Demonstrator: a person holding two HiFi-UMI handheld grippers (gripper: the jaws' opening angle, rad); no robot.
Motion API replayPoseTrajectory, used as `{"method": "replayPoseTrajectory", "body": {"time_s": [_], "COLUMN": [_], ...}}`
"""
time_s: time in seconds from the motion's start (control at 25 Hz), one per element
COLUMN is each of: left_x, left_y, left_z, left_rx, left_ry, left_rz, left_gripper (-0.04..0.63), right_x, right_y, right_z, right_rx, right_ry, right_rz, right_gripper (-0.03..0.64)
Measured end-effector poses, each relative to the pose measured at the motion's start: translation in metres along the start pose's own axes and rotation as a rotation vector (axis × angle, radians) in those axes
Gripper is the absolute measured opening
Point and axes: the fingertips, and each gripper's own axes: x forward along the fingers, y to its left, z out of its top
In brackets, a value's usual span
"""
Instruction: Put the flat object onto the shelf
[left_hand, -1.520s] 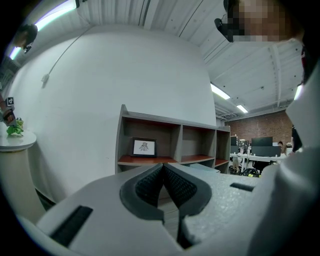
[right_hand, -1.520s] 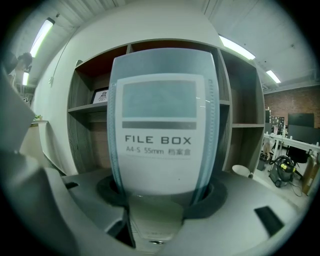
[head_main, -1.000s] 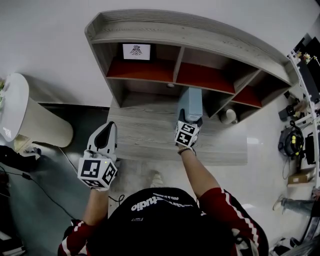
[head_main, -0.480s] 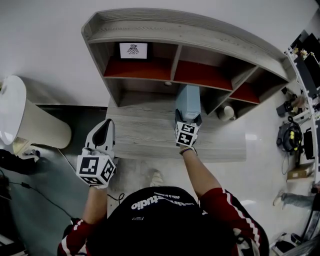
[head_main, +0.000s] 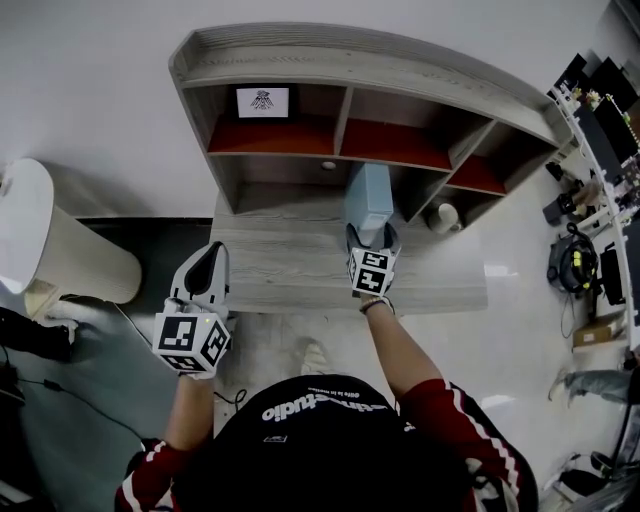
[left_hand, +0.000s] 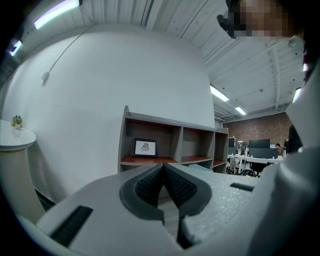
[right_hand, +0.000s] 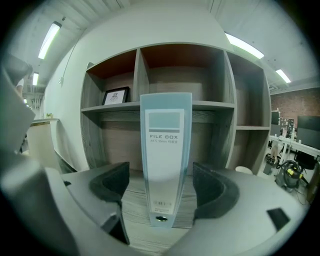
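Note:
A pale blue file box (head_main: 368, 198) (right_hand: 165, 155) stands upright on the lower board of the grey wooden shelf unit (head_main: 280, 255), spine toward me. My right gripper (head_main: 371, 240) (right_hand: 160, 187) sits just in front of it, and its jaws have just been opening. They now stand wide, with a gap on each side of the spine. The pads (right_hand: 110, 182) touch nothing. My left gripper (head_main: 208, 268) (left_hand: 163, 181) hovers off the board's left front corner, jaws shut and empty.
A framed picture (head_main: 262, 101) stands in the upper left cubby on a red shelf (head_main: 395, 145). A white cup (head_main: 444, 216) sits in the lower right cubby. A round white table (head_main: 40, 240) is at left, cluttered desks (head_main: 600, 130) at right.
My right gripper has let go of the file box and drawn back a little toward me. The box stays standing on the board. The left gripper has barely shifted.

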Motion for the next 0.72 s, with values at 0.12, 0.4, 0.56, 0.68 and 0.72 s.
{"method": "replayPoseTrajectory", "body": {"time_s": [0.12,0.4,0.56,0.68,0.72], "left_x": [-0.014,-0.059,-0.088,-0.109,-0.116], "left_y": [-0.001,-0.003,-0.005,-0.006,-0.006], "left_z": [0.003,0.006,0.009,0.011,0.012], "left_rx": [-0.002,-0.011,-0.013,-0.015,-0.016], "left_ry": [-0.007,-0.029,-0.047,-0.058,-0.061], "left_rz": [-0.009,-0.018,-0.025,-0.032,-0.036], "left_gripper": [0.006,0.006,0.006,0.006,0.006], "right_x": [-0.019,-0.075,-0.108,-0.139,-0.149], "right_y": [-0.001,0.015,0.025,0.032,0.034], "right_z": [-0.001,0.004,0.009,0.018,0.021], "right_rx": [0.014,0.0,-0.011,-0.004,-0.001], "right_ry": [0.0,-0.024,-0.042,-0.064,-0.071], "right_rz": [-0.014,0.007,0.028,0.042,0.047], "right_gripper": [0.396,0.393,0.391,0.387,0.385]}}
